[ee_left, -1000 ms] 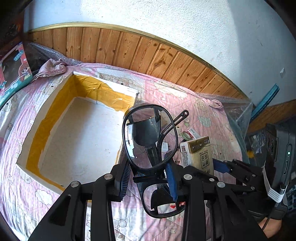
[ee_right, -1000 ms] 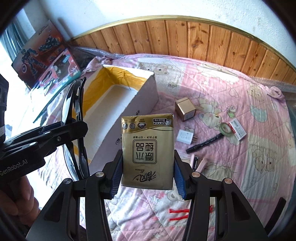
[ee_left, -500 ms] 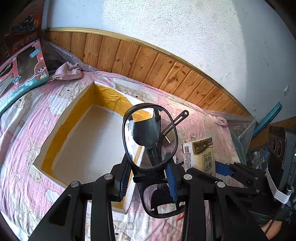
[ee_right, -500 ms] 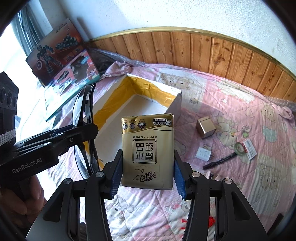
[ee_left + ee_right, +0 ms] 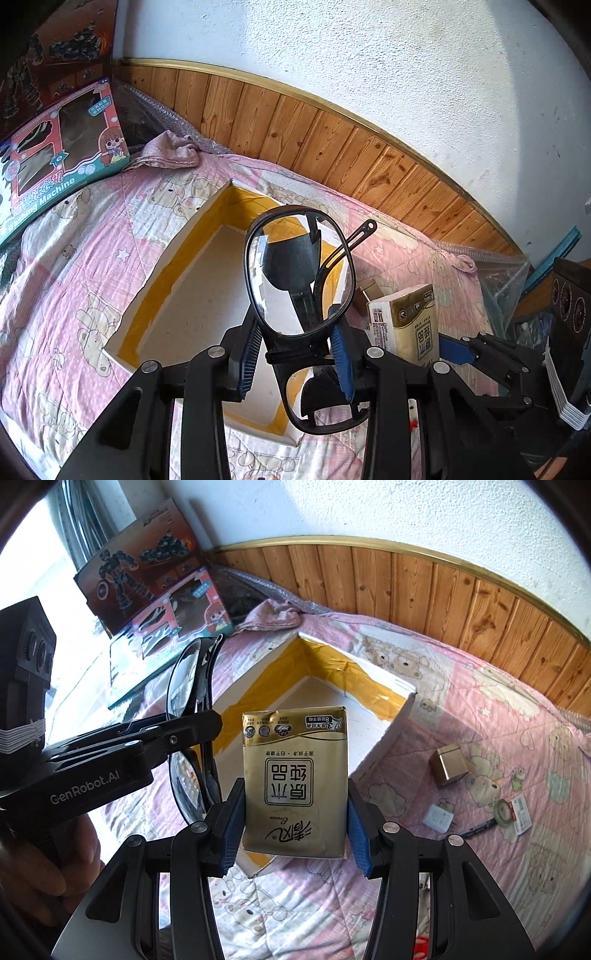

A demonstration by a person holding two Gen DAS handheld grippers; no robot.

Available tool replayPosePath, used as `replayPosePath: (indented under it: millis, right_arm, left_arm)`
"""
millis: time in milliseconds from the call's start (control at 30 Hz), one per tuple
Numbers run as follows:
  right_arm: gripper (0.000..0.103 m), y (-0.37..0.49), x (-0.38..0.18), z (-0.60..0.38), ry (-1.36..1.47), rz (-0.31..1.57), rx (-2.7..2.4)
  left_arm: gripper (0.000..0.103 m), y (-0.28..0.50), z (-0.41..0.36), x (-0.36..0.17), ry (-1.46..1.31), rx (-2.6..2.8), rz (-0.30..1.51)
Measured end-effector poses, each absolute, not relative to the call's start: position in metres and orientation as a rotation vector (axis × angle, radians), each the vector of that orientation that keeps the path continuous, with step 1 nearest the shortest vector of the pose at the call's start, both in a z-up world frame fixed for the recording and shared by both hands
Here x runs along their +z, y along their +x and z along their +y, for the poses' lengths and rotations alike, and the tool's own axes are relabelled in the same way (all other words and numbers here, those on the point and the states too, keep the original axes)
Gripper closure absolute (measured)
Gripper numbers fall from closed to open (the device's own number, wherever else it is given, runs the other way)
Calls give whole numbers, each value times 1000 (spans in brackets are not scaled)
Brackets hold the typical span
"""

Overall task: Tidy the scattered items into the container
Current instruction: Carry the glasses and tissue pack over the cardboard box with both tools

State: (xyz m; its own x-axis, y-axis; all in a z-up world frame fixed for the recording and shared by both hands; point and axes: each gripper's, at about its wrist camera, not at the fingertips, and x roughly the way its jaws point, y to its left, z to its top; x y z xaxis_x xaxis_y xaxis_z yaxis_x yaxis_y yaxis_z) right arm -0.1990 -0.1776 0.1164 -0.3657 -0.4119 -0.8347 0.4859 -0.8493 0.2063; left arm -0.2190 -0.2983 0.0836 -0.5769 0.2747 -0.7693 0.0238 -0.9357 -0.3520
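Both hands are hovering over the empty-looking box (image 5: 369, 716) w/ loads gripped, left gripper (image 5: 295, 354) clamping glasses (image 5: 299, 273), right gripper (image 5: 295, 834) squeezing tissue pack (image 5: 295, 782), while cube (image 5: 448, 765), plug (image 5: 437, 818), pen (image 5: 476, 829), tape (image 5: 504, 810) etc. are lying on the quilt (image 5: 480, 709), waiting

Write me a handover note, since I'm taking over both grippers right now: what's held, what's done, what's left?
Left tongs: shut on the black glasses, held above the box.
Right tongs: shut on the gold tissue pack, also over the box.
Done: nothing visible inside the box.
Left: release both, then fetch the gold cube, white charger, pen and tape roll on the pink quilt.
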Motion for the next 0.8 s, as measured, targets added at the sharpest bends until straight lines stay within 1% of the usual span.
replayPosePath:
  millis: [333, 800]
  right_arm:
    - [51, -229, 105, -195, 1336, 106, -2206]
    - [51, -274, 82, -198, 1395, -14, -2155]
  left_arm:
    - [66, -250, -312, 61, -1459, 2627, -436]
    - [66, -298, -314, 31, -1552, 2566, -346]
